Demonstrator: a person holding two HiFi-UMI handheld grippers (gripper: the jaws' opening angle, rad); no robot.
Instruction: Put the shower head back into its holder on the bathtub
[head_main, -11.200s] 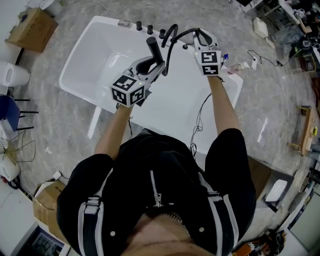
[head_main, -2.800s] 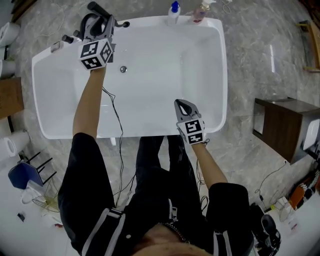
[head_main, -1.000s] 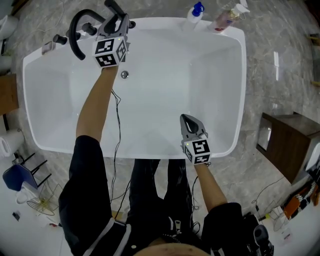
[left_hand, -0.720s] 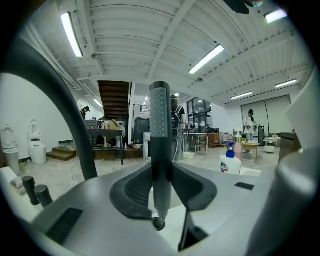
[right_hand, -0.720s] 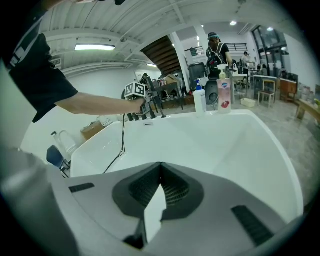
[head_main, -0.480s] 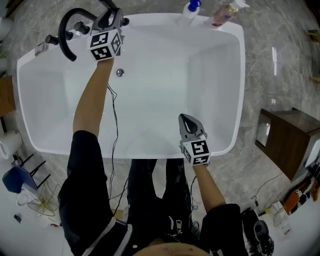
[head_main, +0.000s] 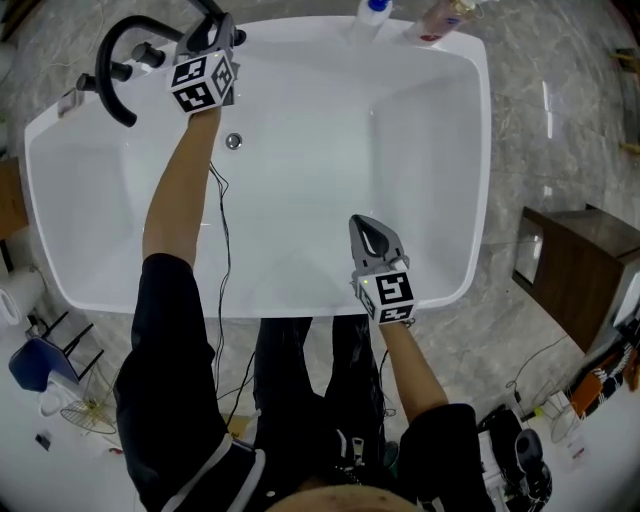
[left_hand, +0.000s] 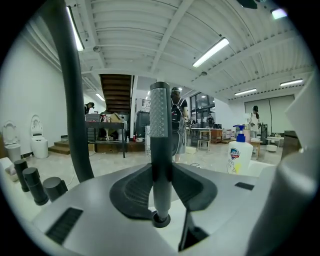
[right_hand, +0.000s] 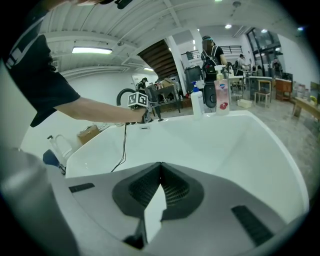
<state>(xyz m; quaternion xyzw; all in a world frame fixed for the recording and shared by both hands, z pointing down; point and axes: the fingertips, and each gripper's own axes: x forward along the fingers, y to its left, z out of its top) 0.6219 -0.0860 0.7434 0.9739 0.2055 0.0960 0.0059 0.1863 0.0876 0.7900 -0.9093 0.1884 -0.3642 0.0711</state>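
Observation:
My left gripper (head_main: 208, 38) is at the far left corner of the white bathtub (head_main: 440, 300), shut on the dark grey shower head handle (left_hand: 159, 140), which stands upright between its jaws. The black hose (head_main: 108, 70) loops out to the left of it over the tub's rim. Black tap knobs (left_hand: 31, 182) stand on the rim just left of the gripper. I cannot make out the holder. My right gripper (head_main: 368, 240) hangs over the tub near its front rim. Its jaws are shut with nothing between them (right_hand: 161, 172).
Two pump bottles (head_main: 372, 8) stand on the tub's far rim; one shows white with a blue pump (left_hand: 240, 155). The drain (head_main: 233, 142) lies below the left gripper. A dark wooden cabinet (head_main: 575, 250) stands right of the tub. Cables trail from my left arm.
My left gripper, still holding the shower head, has sunk a little toward the tub's far left rim, and the hose loop has swung with it. The right gripper has stayed put.

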